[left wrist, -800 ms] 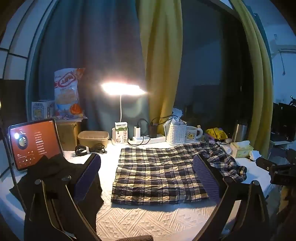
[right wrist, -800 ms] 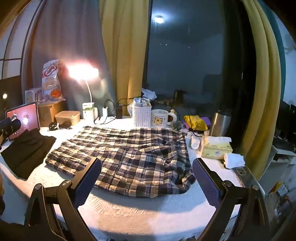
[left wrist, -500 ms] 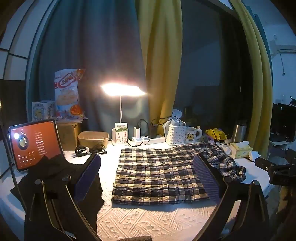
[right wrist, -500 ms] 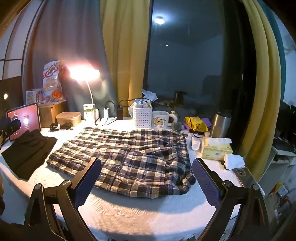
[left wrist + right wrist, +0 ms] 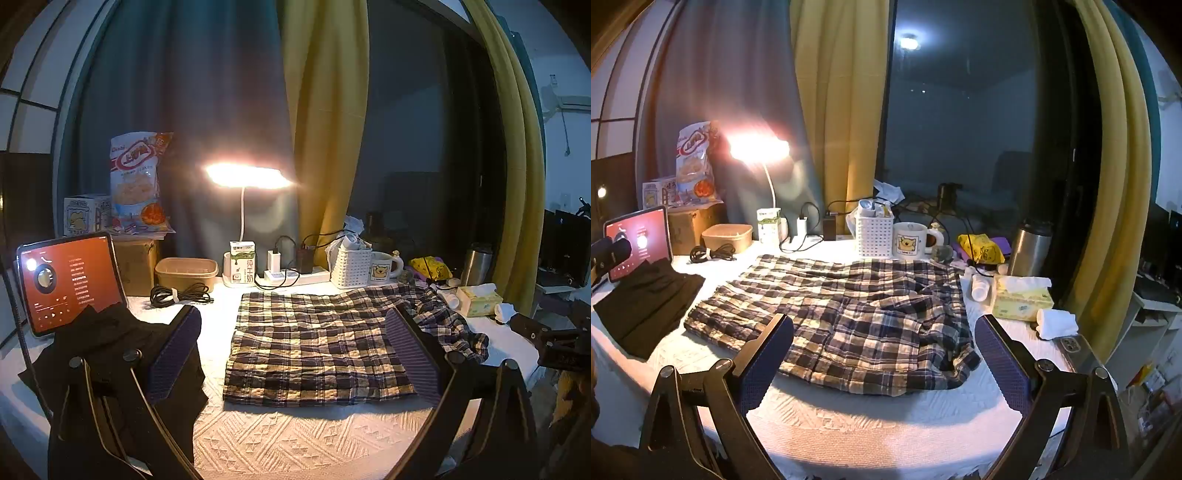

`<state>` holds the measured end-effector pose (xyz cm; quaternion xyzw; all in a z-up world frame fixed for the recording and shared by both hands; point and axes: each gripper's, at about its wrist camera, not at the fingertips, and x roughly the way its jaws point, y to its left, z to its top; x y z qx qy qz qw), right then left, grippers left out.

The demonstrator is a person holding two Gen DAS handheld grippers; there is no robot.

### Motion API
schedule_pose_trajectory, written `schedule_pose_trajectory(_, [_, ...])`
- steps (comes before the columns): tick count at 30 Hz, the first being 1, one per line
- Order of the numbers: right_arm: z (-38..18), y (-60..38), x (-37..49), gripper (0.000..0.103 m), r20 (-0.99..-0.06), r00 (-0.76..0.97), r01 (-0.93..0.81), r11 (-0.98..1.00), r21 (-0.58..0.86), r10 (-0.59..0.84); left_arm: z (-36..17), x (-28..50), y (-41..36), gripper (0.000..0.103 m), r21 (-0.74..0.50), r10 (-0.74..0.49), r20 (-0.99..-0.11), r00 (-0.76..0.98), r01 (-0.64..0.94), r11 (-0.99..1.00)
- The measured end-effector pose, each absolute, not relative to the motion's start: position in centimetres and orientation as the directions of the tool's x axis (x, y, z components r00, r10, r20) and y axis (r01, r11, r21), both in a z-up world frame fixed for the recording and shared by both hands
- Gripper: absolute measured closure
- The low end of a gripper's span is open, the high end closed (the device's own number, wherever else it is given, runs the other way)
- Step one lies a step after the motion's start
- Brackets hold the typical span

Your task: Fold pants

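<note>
Right wrist view showed pants spread flat ahead for folding; right gripper and left gripper gaped, empty.

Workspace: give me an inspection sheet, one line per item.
Surface: table under a white textured cover.
Job's things: plaid pants spread out, bunched at the right end.
Clutter: black garment, tablet, mug, basket, tissue box, steel flask, phone.
Grippers: left gripper and right gripper open, holding nothing.
Cables: coiled cable; power strip with chargers.
Surroundings: lit lamp, curtains, dark window.
</note>
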<state>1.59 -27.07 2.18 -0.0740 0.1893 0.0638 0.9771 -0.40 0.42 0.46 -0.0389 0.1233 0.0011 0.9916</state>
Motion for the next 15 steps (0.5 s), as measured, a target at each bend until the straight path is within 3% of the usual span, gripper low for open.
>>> schedule_pose_trajectory(15, [2.75, -26.84, 1.16, 0.004, -0.363, 0.926, -0.160, 0.980, -0.121, 0.106, 0.56, -0.60, 0.37, 0.004, -0.069, 0.002, -0.242, 0.970, -0.019, 0.997])
